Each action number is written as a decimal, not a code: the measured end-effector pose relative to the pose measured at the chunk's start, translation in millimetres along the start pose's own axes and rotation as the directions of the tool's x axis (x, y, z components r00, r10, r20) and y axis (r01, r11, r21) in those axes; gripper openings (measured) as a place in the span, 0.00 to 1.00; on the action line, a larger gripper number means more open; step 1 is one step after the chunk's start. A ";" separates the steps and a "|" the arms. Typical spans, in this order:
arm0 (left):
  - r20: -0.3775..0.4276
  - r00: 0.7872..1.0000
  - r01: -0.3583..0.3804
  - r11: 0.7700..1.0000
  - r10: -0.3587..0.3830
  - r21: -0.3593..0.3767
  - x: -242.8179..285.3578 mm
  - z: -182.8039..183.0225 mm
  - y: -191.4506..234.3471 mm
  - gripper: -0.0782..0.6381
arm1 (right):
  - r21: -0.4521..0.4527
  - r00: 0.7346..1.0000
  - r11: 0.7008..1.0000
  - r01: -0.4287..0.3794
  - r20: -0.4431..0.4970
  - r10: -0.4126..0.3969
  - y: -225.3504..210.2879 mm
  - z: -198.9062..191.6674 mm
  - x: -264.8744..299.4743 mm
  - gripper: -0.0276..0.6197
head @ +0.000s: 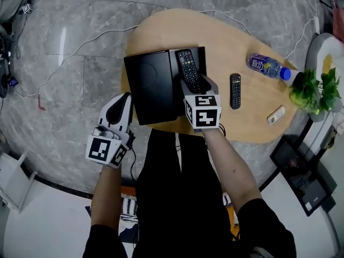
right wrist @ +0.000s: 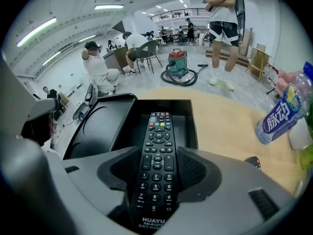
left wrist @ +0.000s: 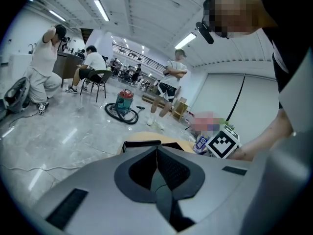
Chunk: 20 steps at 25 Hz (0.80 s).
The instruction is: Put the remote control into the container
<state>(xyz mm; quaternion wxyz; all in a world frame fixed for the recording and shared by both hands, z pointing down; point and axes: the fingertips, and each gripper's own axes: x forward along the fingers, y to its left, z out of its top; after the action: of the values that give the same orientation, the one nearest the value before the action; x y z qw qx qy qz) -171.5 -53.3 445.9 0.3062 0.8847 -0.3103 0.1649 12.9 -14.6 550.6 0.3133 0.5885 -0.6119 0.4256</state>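
Gripping a slim black remote control (right wrist: 155, 131) with coloured far-end buttons, the right hand-held gripper (right wrist: 157, 159) hangs seemingly above the container (right wrist: 187, 116).

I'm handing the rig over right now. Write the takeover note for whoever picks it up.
Left gripper: shut, empty, beside the table.
Right gripper: shut on the black remote control, its far end over the open black container.
Done: remote grasped and brought to the container.
Left: lower it in, release.
A smaller remote lies on the table, untouched.
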 end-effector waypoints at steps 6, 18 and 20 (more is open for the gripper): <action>-0.004 1.000 -0.002 1.000 0.002 -0.025 0.5 -7.2 4.5 0.12 | -0.004 0.999 1.000 0.023 -0.032 -0.023 6.5 -1.1 11.9 0.43; -0.012 0.999 -0.033 0.998 0.032 -0.048 -13.4 -21.5 20.2 0.12 | -0.007 0.993 0.998 0.057 -0.099 -0.057 9.8 -13.6 27.6 0.43; -0.010 0.999 -0.038 0.998 0.038 -0.048 -14.3 -22.8 20.4 0.12 | -0.002 0.992 0.998 0.057 -0.111 -0.057 9.2 -16.6 30.1 0.43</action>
<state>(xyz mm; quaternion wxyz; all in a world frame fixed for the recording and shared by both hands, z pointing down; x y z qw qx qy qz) -197.8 -44.8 465.3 0.3259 0.8702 -0.3294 0.1672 -1.5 -14.0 583.2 0.3586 0.5814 -0.5760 0.4490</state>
